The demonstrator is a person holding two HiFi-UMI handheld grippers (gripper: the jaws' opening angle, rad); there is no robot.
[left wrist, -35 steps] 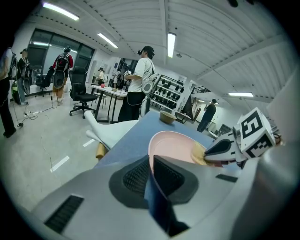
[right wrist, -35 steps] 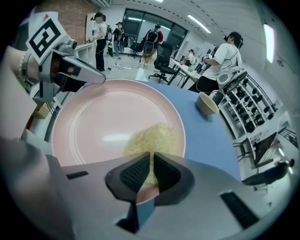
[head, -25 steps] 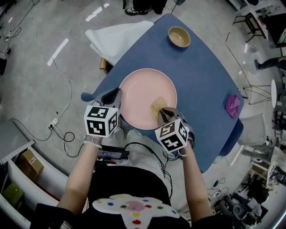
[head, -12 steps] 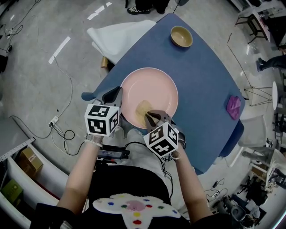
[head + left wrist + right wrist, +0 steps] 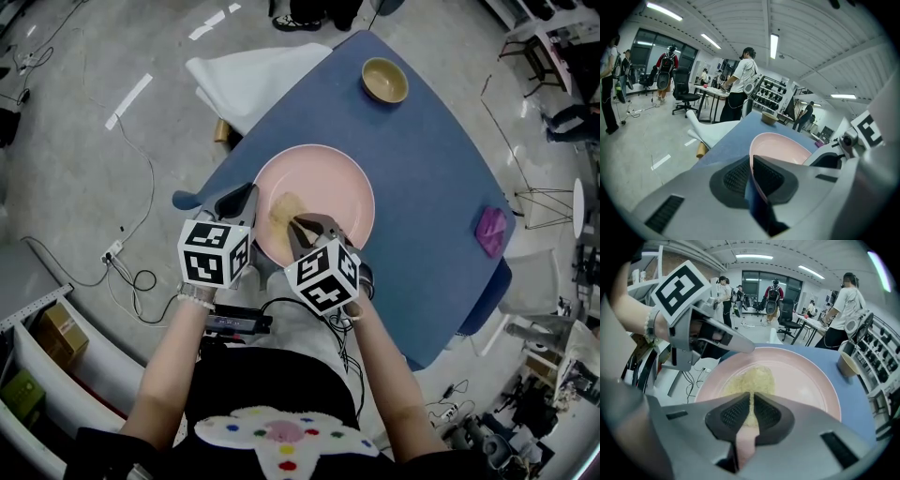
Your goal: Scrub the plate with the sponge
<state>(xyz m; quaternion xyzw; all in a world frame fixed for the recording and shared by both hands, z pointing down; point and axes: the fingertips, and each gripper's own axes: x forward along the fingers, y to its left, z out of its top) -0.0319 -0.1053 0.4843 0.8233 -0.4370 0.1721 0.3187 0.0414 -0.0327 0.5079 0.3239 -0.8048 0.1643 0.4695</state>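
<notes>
Open-plan lab or office hall; strip lights (image 5: 773,44) on a ribbed ceiling (image 5: 811,28); office chair (image 5: 684,91), desks (image 5: 710,91) and standing people (image 5: 740,79) far beyond the fingers (image 5: 736,178) of the left gripper (image 5: 751,164), up-left of them; loose cables (image 5: 142,281) on bare concrete floor (image 5: 66,159), left of them.

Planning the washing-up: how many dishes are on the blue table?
2. The pink plate lies at the near edge, its rim clamped by the left tool; the tan bowl stands at the far corner. None seems hidden.
</notes>
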